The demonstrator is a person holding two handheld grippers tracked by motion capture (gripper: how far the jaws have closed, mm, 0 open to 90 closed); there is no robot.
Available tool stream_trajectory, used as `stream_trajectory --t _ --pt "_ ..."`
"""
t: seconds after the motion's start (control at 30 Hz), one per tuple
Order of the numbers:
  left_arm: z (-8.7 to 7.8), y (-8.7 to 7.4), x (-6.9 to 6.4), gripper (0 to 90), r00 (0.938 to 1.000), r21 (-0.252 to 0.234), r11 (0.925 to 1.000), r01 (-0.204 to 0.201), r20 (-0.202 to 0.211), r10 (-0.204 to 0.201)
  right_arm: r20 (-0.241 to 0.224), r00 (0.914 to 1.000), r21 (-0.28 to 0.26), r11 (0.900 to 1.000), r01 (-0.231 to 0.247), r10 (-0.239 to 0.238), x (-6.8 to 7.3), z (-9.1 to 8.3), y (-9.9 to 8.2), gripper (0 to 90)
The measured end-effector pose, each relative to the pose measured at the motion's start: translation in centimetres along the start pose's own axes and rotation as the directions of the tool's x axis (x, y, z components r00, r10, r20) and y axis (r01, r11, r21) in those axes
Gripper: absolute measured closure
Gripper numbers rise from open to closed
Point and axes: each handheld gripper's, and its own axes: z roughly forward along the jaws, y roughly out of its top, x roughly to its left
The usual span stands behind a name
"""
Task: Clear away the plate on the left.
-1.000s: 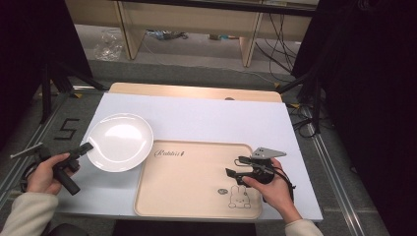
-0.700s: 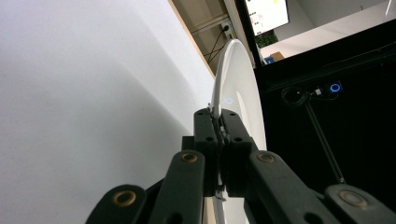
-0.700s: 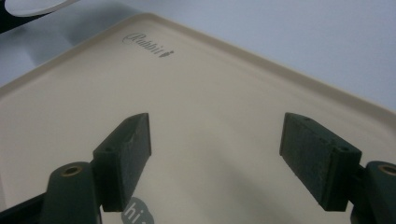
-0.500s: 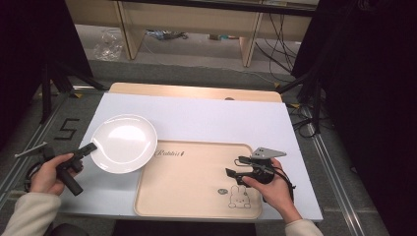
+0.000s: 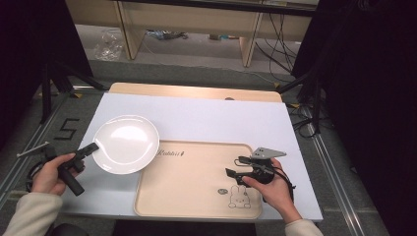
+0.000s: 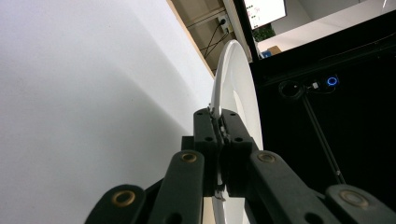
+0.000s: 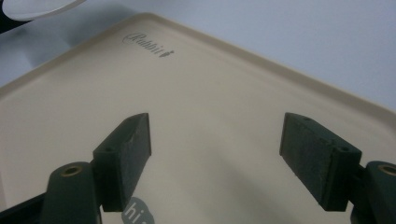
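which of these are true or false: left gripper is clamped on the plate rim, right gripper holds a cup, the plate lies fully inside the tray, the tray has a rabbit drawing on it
1. The left gripper is clamped on the rim of the white plate. True.
2. The right gripper holds a cup. False: its jaws stand open and empty above the beige tray.
3. The plate lies fully inside the tray. False: it is over the white table cover, its edge just reaching the tray's corner.
4. The tray has a rabbit drawing on it. True.
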Motion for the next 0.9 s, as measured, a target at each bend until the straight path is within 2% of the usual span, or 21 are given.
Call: stream_trajectory --t 0.07,0.17,0.9 --pt "0.03 -0.03 -0.01 86.0 1.0 0.002 1.0 -0.002 0.001 0.002 -0.014 0.9999 0.0 1.0 0.002 -0.002 -0.07 0.04 0.01 25.8" --pt "0.05 -0.07 -0.03 86.0 1.0 0.005 1.0 -0.004 0.001 0.004 -0.002 1.0 0.001 1.0 -0.002 0.002 0.02 -0.02 0.01 25.8" --pt "0.52 -0.51 -0.51 86.1 0.9999 0.013 0.9999 -0.007 0.01 0.007 -0.001 1.0 0.0 1.0 -0.001 0.001 -0.01 0.01 -0.01 25.7"
